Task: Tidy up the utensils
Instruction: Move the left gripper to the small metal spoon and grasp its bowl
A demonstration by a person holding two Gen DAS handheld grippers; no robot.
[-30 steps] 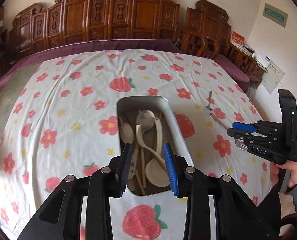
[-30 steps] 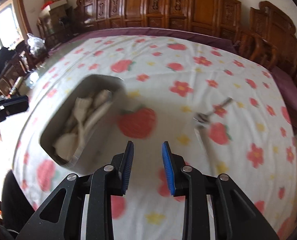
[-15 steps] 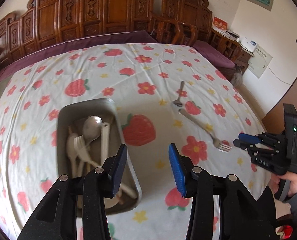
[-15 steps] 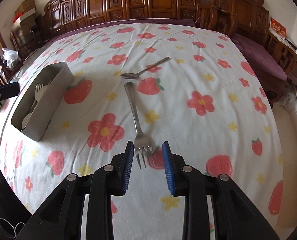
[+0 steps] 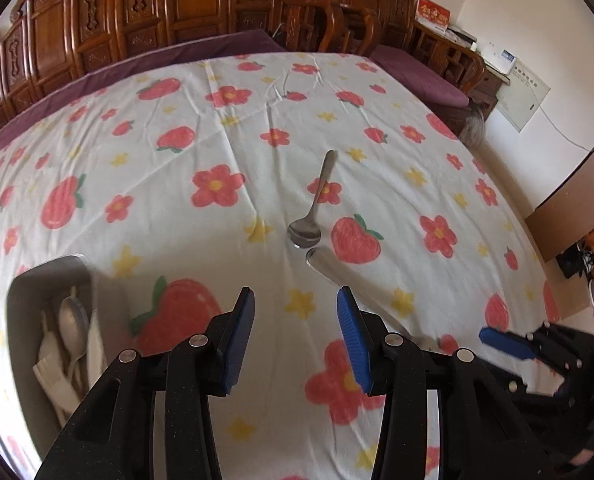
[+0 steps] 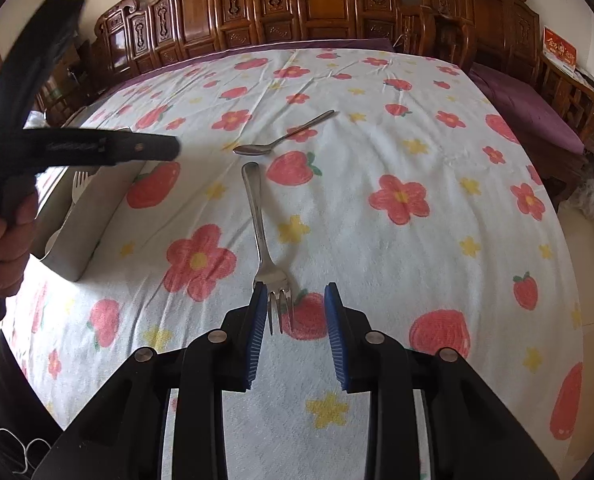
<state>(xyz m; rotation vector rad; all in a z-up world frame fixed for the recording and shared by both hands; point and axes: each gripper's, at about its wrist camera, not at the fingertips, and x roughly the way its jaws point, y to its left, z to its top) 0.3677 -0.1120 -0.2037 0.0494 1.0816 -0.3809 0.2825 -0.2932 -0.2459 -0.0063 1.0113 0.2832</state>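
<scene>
The bench (image 6: 437, 152) wears a white cloth printed with red flowers, strawberries and yellow stars; a metal fork (image 6: 261, 236) lies on it, tines nearest the camera; a metal spoon (image 6: 285, 136) lies just beyond its handle end; a grey tray (image 6: 93, 216) of pale utensils rests at the left.

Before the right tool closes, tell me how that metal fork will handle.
The slim silver metal fork looks rigid, so it shouldn't bend. It lies flat on soft cloth, so the right tool, open around the tines, may skid off the polished surface.
</scene>
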